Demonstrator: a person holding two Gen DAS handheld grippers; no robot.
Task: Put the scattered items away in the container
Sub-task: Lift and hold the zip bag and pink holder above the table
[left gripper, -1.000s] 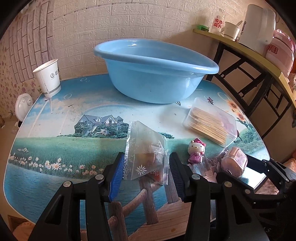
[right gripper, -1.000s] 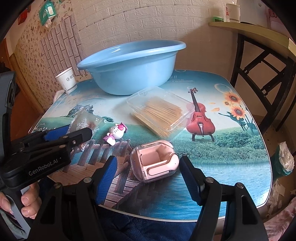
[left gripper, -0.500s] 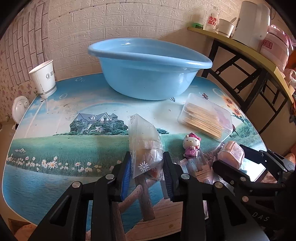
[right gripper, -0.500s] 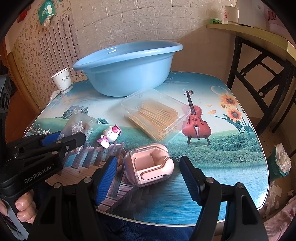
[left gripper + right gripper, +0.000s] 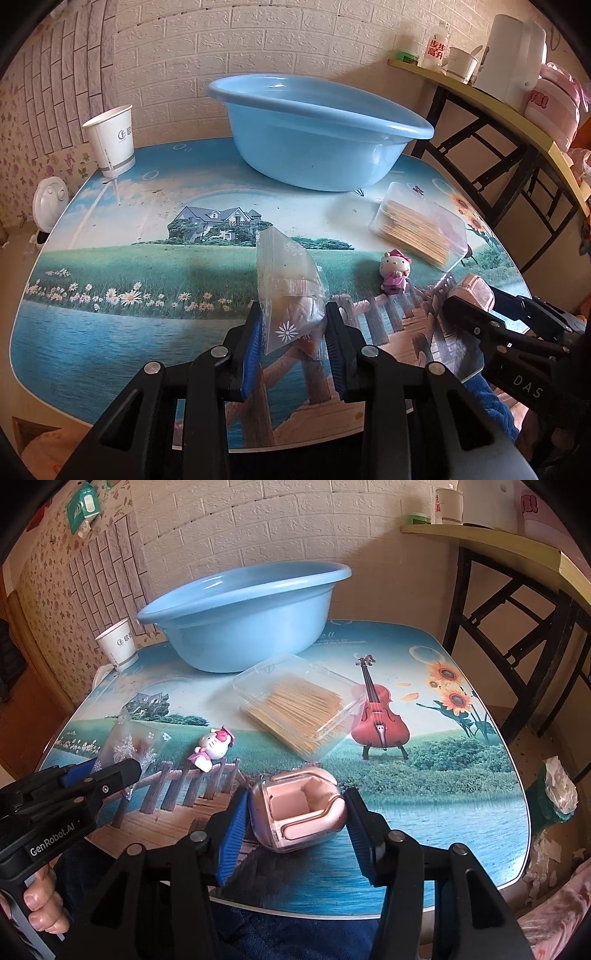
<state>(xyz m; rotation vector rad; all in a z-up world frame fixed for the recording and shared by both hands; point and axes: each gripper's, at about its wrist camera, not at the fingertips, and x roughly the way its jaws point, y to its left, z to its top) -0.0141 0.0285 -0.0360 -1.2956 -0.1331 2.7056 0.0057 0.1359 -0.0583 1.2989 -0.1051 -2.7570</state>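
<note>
My left gripper (image 5: 293, 314) is shut on a clear snack bag (image 5: 284, 273) with a daisy print, which stands up between the blue pads above the table's front. In the right wrist view a pink earbud-style case (image 5: 299, 808) lies on the table inside my right gripper (image 5: 295, 797). Its jaws are closing and the pads meet the case's two sides. A light blue basin (image 5: 314, 147) stands at the back of the table, apart from both grippers. A small kitty figurine (image 5: 395, 273) and a clear box of toothpicks (image 5: 421, 229) lie between the grippers and the basin.
A paper cup (image 5: 110, 140) stands at the back left of the picture-printed table (image 5: 110, 332). To the right is a yellow shelf (image 5: 498, 99) on a black frame, with a kettle and jars. The brick-pattern wall is just behind the basin.
The left jaws closed on the snack bag and raised it a little off the table. The right jaws narrowed from wide open until they reached the pink case's sides.
</note>
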